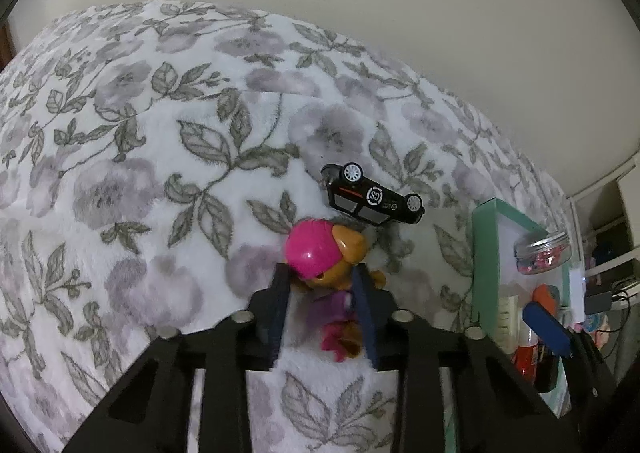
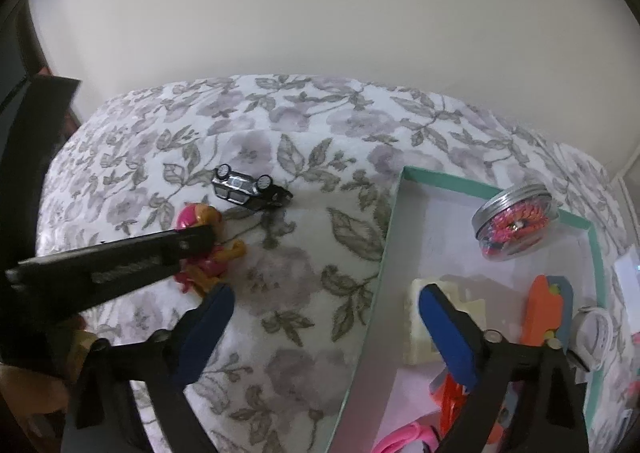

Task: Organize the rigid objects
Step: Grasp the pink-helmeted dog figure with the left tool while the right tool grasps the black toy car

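Left wrist view shows the toy pup figure [image 1: 320, 265] lying on the floral blanket [image 1: 120, 173], your left gripper [image 1: 320, 285] closed around its neck under the pink helmet. Check the pads sit square before lifting. Toy car [image 1: 372, 195] lies overturned at one o'clock; teal box [image 1: 485, 253] waits at three o'clock. Right gripper [image 2: 328, 317] hangs open, empty.

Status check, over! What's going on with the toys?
Left hand-held gripper closed on puppy figure. Right hand-held gripper open, empty. Car flipped beside it. Box clear.
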Motion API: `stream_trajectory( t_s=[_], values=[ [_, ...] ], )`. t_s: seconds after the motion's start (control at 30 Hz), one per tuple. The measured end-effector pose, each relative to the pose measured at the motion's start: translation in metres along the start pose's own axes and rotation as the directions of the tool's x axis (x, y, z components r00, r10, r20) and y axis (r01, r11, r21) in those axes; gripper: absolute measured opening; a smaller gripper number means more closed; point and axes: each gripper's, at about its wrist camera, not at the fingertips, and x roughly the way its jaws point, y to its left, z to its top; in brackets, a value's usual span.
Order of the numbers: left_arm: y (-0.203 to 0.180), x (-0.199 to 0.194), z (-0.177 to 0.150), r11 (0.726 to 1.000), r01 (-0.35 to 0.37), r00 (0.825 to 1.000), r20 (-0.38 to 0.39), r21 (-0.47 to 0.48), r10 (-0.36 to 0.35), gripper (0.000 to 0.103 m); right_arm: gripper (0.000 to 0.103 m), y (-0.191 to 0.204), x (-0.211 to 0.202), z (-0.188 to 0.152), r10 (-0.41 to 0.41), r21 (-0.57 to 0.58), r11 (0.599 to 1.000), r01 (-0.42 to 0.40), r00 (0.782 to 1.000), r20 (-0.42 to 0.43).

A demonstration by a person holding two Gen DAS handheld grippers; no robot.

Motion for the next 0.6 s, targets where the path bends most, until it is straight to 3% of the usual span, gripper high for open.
stream_trajectory(
  t_s=[0.37, 0.6],
  values=[
    [0.041, -0.013, 0.007, 0.995, -0.075, 0.996, 0.042, -0.062, 0.078, 0.030, 0.082, 0.033, 0.029, 0.034, -0.031, -0.086, 0.996, 0.031, 1.000, 0.001],
    [0.069, -0.018, 0.011, 0.992, -0.061, 0.997, 0.046, -0.111, 0.066, 0.030, 0.079, 0.057, 0.062, 0.056, -0.084, -0.172, 0.982, 0.076, 0.996, -0.038]
  ],
)
